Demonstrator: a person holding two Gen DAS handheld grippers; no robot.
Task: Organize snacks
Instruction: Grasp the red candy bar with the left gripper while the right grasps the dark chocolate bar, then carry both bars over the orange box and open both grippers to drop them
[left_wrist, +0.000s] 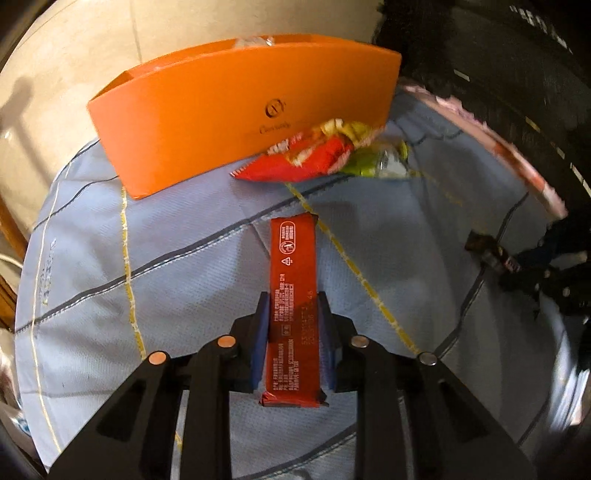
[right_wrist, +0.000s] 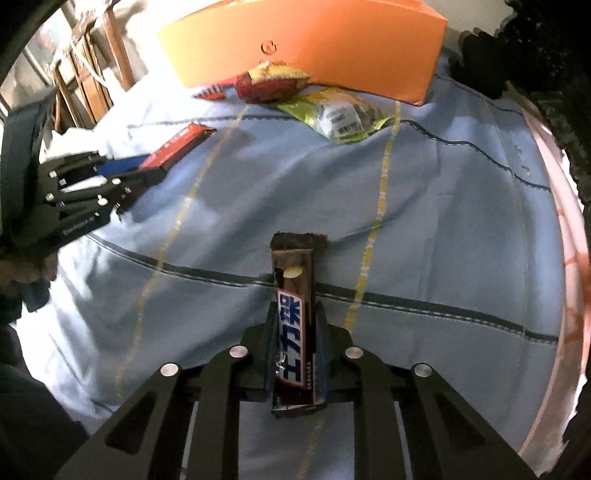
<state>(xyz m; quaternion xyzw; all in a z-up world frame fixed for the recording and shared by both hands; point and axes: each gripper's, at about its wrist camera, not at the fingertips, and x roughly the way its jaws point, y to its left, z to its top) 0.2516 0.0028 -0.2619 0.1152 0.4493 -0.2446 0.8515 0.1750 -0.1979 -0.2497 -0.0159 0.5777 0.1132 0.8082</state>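
Orange dominates the left wrist view, where a cardboard box (left_wrist: 243, 114) stands at twelve o'clock on a pale blue cloth (left_wrist: 184, 266), a red snack bag (left_wrist: 299, 158) and a green packet (left_wrist: 373, 162) lying just beside its right end, while the left gripper (left_wrist: 293, 306) clamps its blue pads (left_wrist: 263, 314) on a long red bar (left_wrist: 293, 295). In the right wrist view, the right gripper (right_wrist: 295, 314) pinches a brown chocolate bar (right_wrist: 295, 317) at six o'clock, the box (right_wrist: 332, 51) stands at twelve, and the left gripper (right_wrist: 147, 173), at nine o'clock, holds its red bar (right_wrist: 177, 147).
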